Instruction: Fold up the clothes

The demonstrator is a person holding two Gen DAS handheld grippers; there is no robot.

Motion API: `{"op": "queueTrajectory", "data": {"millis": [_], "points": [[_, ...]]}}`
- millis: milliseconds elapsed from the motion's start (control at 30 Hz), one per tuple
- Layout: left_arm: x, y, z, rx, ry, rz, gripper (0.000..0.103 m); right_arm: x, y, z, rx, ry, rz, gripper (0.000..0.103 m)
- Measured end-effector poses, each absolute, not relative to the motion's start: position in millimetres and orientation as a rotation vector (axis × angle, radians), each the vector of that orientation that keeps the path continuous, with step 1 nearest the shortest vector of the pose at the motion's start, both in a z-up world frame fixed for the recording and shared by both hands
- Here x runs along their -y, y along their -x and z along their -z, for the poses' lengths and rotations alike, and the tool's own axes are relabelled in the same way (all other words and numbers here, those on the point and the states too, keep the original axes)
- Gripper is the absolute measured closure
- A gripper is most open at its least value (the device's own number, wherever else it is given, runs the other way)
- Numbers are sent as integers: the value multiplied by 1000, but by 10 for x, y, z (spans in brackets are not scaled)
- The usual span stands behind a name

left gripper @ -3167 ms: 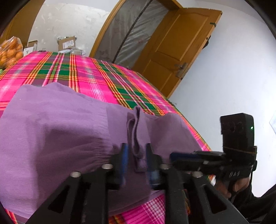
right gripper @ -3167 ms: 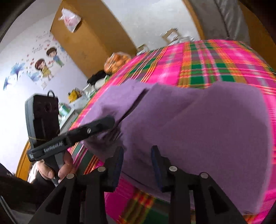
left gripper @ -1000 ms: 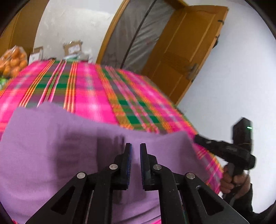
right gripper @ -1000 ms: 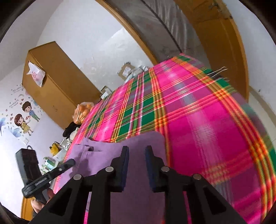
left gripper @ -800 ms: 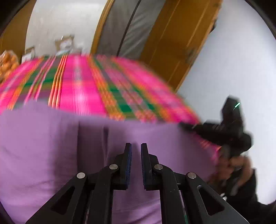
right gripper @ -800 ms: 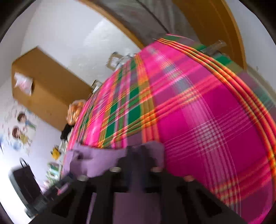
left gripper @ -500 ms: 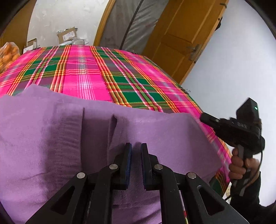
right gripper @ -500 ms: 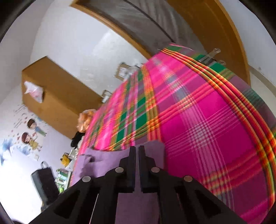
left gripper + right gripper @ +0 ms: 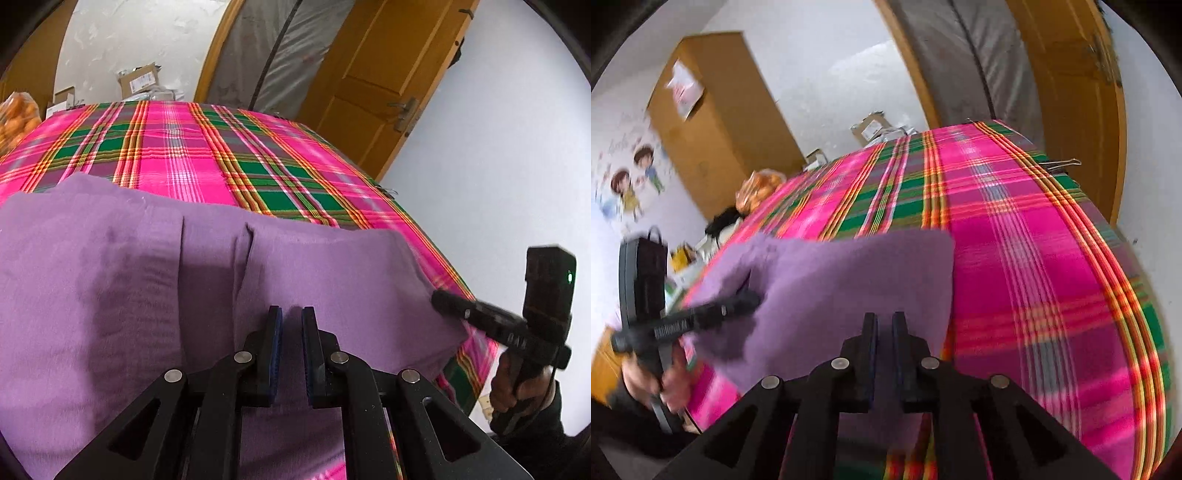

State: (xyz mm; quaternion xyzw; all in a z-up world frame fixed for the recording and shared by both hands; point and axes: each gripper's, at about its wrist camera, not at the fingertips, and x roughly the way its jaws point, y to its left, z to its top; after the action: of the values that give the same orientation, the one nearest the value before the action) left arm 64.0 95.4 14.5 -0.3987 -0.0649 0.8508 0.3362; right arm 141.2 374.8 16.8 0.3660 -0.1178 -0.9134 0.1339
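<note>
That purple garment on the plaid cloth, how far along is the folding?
The purple garment lies doubled on the plaid tablecloth, with overlapping layers showing, so at least one fold looks done. Right now the left gripper and right gripper hover over its near edge, jaws nearly closed, and neither clearly holds fabric. It is still a broad shape, so more folds probably remain.

Black left gripper [image 9: 291, 321], blue pads, silver screws; black right gripper [image 9: 884, 325], green light; dark sleeve [image 9: 546, 424].
</note>
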Motion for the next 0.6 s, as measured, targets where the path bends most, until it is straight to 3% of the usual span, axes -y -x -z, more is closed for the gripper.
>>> {"op": "queueTrajectory", "data": {"millis": [167,600], "points": [[-926,-741,-130,146,1027,-2219,92,-3645,-1650,-106,198,-998,2736,98],[-901,-749,-286,137,1005,-2220,92,-3723,-1554,-246,272,-997,2741,98]]}}
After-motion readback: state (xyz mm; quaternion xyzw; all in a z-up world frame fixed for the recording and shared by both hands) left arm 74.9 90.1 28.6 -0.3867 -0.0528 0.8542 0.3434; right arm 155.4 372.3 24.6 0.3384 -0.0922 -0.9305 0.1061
